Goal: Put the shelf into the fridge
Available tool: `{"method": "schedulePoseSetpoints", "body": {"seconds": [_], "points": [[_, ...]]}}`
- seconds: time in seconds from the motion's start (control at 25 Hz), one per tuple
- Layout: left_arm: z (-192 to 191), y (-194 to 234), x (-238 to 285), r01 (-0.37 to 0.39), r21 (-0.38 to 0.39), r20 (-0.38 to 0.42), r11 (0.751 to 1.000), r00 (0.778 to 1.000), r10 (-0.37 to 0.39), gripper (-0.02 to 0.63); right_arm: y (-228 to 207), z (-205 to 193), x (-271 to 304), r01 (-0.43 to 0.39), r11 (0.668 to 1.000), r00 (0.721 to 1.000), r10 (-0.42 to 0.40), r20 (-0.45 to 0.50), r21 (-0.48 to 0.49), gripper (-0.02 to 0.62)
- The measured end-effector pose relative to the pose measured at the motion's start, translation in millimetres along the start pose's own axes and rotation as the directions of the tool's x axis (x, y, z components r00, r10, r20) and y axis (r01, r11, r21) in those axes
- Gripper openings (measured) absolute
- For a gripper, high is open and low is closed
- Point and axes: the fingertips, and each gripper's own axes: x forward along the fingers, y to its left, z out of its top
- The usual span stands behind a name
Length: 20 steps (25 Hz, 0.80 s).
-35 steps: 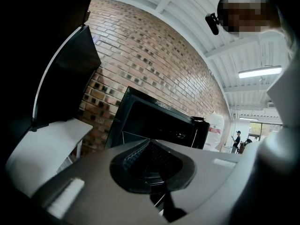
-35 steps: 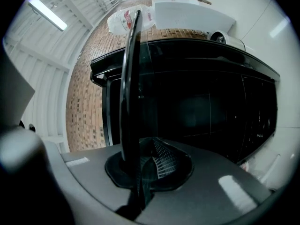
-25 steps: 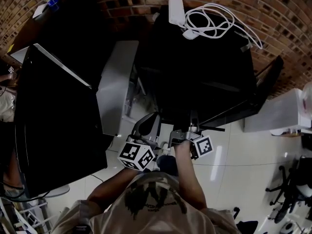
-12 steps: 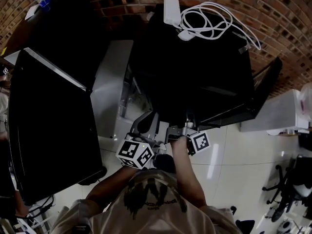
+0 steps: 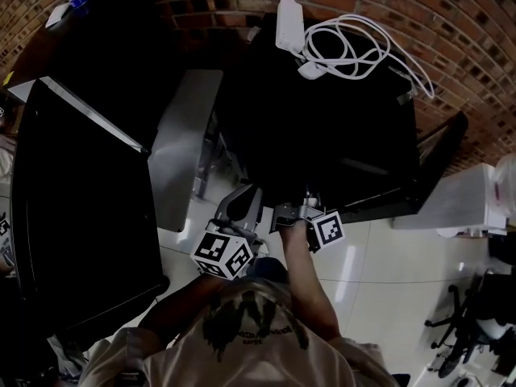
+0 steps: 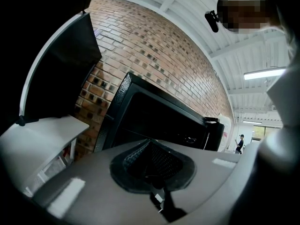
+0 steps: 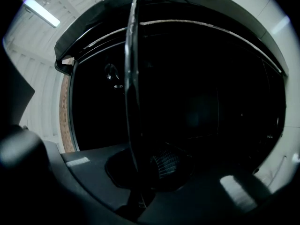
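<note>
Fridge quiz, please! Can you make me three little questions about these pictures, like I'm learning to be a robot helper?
1. True or false: a white cable lies on top of the black fridge.
2. Which gripper is clamped on the thin dark shelf? A) left gripper B) right gripper C) neither
3. Fill in: the wall behind the fridge is made of ____.

Key: 1 true; 2 B; 3 brick.
</note>
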Motion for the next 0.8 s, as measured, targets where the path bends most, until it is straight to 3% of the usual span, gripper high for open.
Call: {"method": "schedulePoseSetpoints", "body": {"seconds": [0.8], "points": [[2,0,35,0.013,-0.007,0.006,1.000,1.000,-0.013,-0.003,8,14,57,-0.007,0.993,0.998,0.000,-0.058,-0.116,0.055]]}}
